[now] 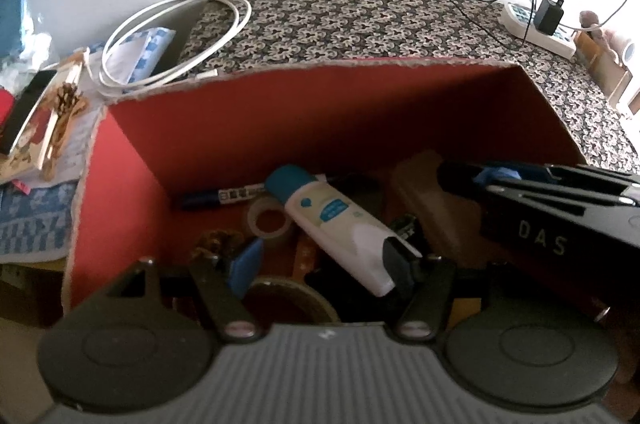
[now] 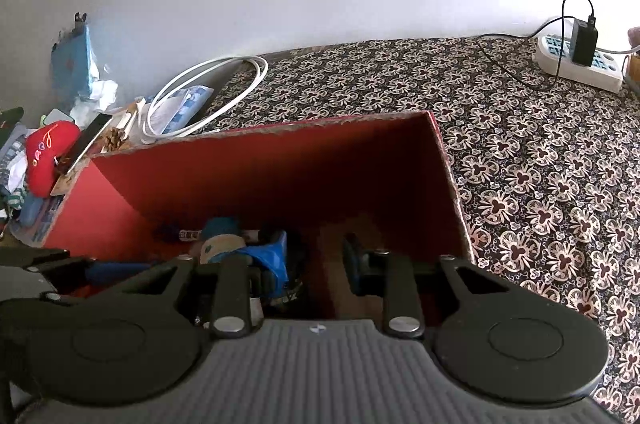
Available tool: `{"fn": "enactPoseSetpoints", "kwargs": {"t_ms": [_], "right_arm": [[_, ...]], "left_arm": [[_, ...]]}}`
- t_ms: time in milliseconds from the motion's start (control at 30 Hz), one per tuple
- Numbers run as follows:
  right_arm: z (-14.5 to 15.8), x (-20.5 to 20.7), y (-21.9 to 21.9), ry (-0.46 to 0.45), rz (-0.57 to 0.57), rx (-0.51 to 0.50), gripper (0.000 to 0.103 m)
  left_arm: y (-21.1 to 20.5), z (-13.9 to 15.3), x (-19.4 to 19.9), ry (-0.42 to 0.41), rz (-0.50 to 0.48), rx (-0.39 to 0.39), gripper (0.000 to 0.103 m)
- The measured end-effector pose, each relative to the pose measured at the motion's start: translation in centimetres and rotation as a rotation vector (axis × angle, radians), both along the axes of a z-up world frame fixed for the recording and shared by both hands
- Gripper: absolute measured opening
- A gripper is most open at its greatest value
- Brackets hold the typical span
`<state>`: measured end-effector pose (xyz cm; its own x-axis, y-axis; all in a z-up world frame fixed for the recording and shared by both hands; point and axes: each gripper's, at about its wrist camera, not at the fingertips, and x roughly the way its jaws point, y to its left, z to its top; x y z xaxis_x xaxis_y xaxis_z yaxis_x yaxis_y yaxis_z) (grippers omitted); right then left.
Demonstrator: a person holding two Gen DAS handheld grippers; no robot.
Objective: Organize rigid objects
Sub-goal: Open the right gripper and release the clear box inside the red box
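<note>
Inside the red box (image 1: 280, 127) on the patterned bed (image 2: 540, 163), a white bottle (image 1: 340, 220) lies between the left gripper's (image 1: 324, 264) parted jaws; the right gripper's (image 2: 312, 264) jaws stand apart, empty.

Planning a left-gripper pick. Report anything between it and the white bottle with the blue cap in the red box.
Nothing visible blocks it. The white bottle lies diagonally on top of the clutter in the red box, already partly between the open left gripper's fingers. The tape roll sits beside it and the right gripper is off to the side.
</note>
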<state>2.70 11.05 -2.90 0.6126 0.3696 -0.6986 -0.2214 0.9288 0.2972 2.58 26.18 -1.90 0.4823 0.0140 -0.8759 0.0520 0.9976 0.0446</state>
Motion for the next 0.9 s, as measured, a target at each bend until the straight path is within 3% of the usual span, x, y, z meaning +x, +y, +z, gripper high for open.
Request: {"fn": "enactPoseSetpoints", "kwargs": {"t_ms": [400, 900], "right_arm": [[-0.31, 0.32, -0.16, 0.022, 0.037, 0.048, 0.01], [-0.35, 0.21, 0.02, 0.019, 0.044, 0.039, 0.01]], "left_arm": [[-0.24, -0.08, 0.02, -0.004, 0.062, 0.068, 0.065], [-0.19, -0.1, -0.01, 0.002, 0.248, 0.175, 0.065]]}}
